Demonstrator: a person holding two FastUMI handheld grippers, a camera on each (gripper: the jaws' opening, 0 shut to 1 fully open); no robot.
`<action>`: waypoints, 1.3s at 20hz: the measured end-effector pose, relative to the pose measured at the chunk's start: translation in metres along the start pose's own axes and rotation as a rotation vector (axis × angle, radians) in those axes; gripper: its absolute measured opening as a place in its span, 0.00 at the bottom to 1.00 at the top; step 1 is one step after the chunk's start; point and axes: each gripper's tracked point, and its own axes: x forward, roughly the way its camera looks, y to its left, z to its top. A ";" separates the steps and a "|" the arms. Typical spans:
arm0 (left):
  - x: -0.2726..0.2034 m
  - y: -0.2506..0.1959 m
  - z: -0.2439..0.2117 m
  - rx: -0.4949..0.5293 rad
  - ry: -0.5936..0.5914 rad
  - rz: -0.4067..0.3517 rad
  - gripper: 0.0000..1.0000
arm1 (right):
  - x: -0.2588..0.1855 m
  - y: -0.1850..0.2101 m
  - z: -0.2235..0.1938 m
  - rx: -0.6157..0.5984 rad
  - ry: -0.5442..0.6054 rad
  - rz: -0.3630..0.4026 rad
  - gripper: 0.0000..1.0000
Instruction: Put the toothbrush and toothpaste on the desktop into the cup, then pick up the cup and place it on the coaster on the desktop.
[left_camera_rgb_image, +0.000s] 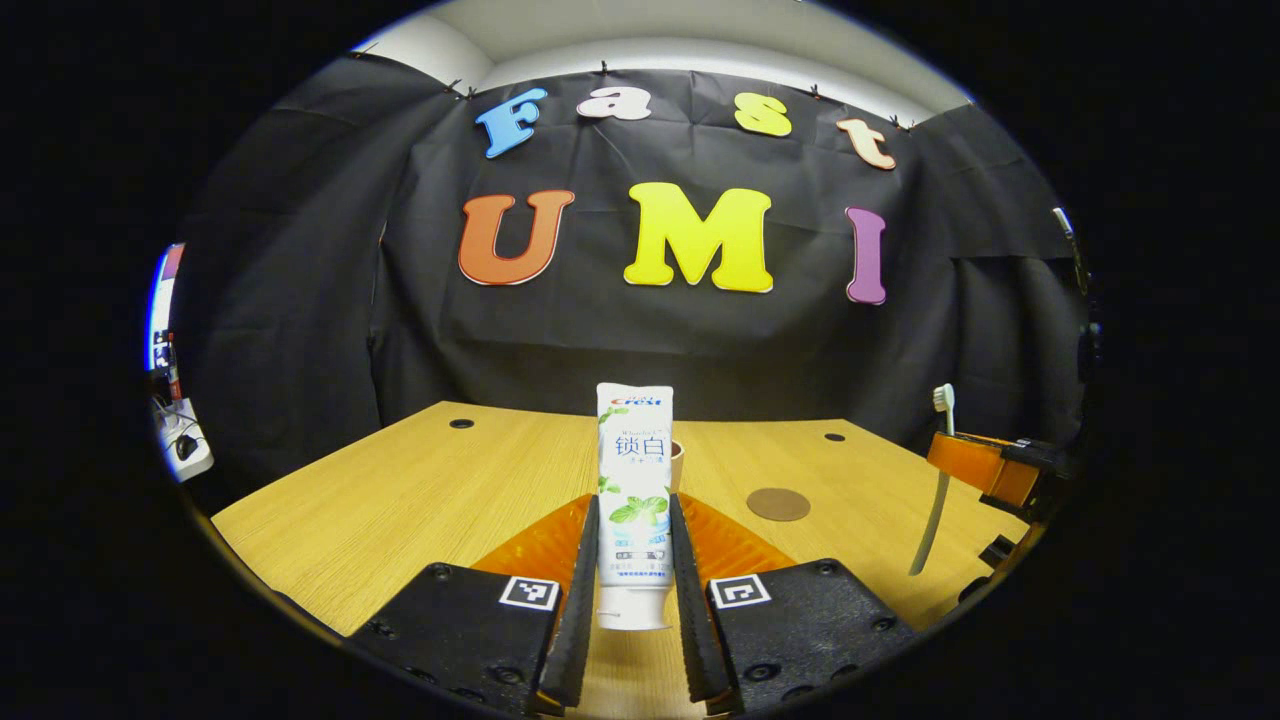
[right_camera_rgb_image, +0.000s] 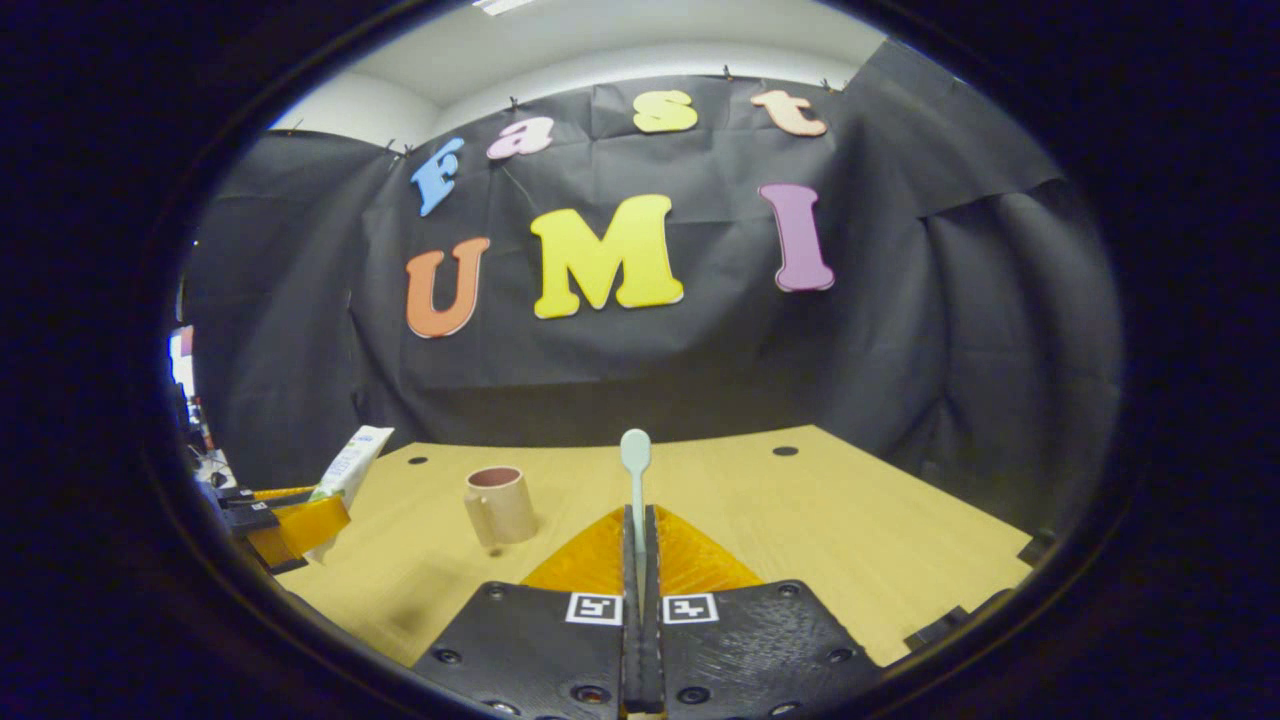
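Wooden counter (left_camera_rgb_image: 400, 500) takes up most of it. Left gripper (left_camera_rgb_image: 634, 560) is clamped on the toothpaste (left_camera_rgb_image: 634, 480), tube upright above the counter. The cup (right_camera_rgb_image: 499, 505) stands on the counter, coaster (left_camera_rgb_image: 778, 504) lying flat, probably well apart from it. Right gripper (right_camera_rgb_image: 640, 560) pinches the toothbrush (right_camera_rgb_image: 636, 470), head pointing up.

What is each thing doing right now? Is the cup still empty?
Toothpaste: upright, pinched in the left tool.
Toothbrush: head up, pinched in the right tool.
Cup: standing on the desk, looks empty.
Coaster: flat on the desk, nothing on it.
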 end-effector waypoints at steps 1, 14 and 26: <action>0.002 -0.002 0.004 -0.012 -0.008 -0.010 0.41 | -0.004 0.001 0.006 -0.006 -0.019 0.002 0.00; 0.145 0.003 0.067 -0.004 -0.080 -0.089 0.41 | 0.001 -0.001 -0.008 0.018 0.011 0.030 0.00; 0.219 -0.012 0.045 0.014 -0.048 -0.145 0.44 | 0.007 -0.022 -0.025 0.040 0.035 -0.012 0.00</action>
